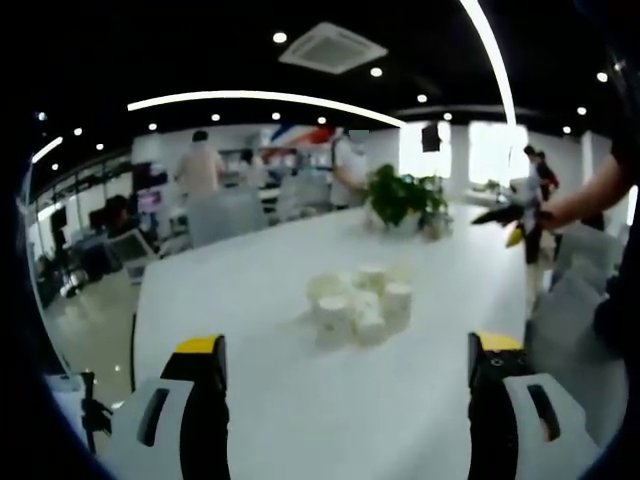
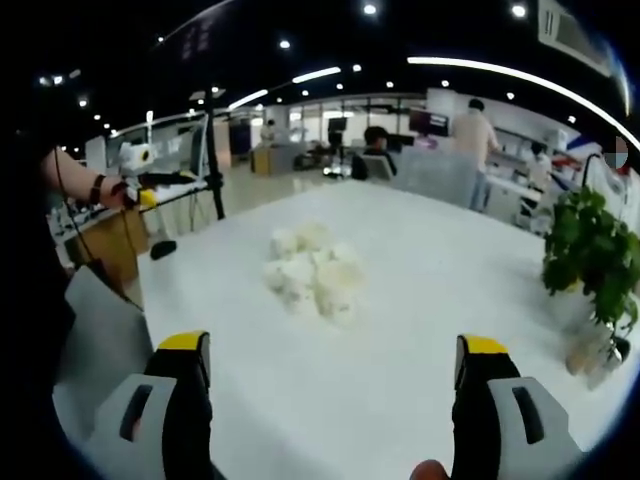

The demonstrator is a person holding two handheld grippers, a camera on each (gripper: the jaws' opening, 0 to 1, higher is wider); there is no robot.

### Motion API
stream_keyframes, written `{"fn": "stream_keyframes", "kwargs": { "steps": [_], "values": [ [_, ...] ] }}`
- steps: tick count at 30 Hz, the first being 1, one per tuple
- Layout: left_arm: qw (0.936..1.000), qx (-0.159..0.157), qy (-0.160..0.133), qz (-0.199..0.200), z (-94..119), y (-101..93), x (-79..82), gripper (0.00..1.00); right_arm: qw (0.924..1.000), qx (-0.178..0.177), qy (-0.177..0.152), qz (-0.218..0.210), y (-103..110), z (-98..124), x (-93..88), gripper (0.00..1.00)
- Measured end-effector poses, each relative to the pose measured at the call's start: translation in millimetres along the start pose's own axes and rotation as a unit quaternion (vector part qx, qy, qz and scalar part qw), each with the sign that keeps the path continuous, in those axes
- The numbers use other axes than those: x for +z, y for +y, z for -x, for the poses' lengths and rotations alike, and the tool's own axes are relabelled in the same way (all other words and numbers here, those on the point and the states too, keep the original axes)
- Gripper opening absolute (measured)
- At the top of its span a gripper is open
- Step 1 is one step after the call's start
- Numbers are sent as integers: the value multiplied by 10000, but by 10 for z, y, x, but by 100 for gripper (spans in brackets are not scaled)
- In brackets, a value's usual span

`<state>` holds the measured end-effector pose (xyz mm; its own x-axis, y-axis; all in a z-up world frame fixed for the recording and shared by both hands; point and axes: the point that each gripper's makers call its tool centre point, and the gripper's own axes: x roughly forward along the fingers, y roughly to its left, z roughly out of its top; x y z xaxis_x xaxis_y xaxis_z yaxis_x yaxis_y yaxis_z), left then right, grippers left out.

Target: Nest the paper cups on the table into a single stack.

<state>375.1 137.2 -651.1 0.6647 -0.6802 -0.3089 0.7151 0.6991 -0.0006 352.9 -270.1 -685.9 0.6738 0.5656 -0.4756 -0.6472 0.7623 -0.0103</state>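
A loose cluster of small white paper cups (image 1: 360, 305) (image 2: 312, 270) sits bunched together, unstacked, near the middle of the long white table (image 1: 300, 400) (image 2: 420, 300). The left gripper (image 1: 345, 400), yellow-tipped jaws spread wide and empty, hangs short of the cups, and the right gripper (image 2: 330, 395) is just as wide apart, holding nothing. Over at the table's far edge stands a leafy green potted plant (image 1: 405, 198) (image 2: 592, 250), well apart from the cups.

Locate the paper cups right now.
The paper cups sit clustered mid-table on the white table, ahead of the open left hand-held gripper in the left gripper view, with the potted plant beyond them.
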Motion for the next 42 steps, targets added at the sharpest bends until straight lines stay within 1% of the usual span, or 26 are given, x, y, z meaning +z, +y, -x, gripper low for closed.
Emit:
{"fn": "stream_keyframes", "kwargs": {
  "steps": [6, 10, 14, 22, 24, 28, 35, 42],
  "values": [
    [10000, 0, -48, 18, -2, -1, 32, 100, 10000, -18, 18, -8, -8, 8, -11, 100],
    [10000, -27, -22, -28, -5, -30, 29, 100, 10000, -31, 7, 21, -16, 13, 7, 100],
    [10000, -46, -16, 16, -16, -47, 23, 100, 10000, -38, 17, 18, -27, 18, 0, 100],
    [10000, -47, -47, 53, -33, -52, 20, 100, 9999, -94, -32, 30, -38, 6, 48, 100],
    [9999, -60, -75, 63, -40, -60, 23, 100, 9999, -97, -36, 43, -36, -30, 75, 99],
    [9999, -76, -34, 59, -59, -71, 11, 100, 9999, -86, -48, 86, -57, -99, 119, 98],
    [9999, -120, -78, 41, -78, -100, 52, 100, 9999, -11, -78, 136, -134, -262, 209, 98],
    [9999, -128, 7, 73, -111, -131, 6, 100, 9996, 81, -55, 249, -195, -425, 287, 97]
  ]
}}
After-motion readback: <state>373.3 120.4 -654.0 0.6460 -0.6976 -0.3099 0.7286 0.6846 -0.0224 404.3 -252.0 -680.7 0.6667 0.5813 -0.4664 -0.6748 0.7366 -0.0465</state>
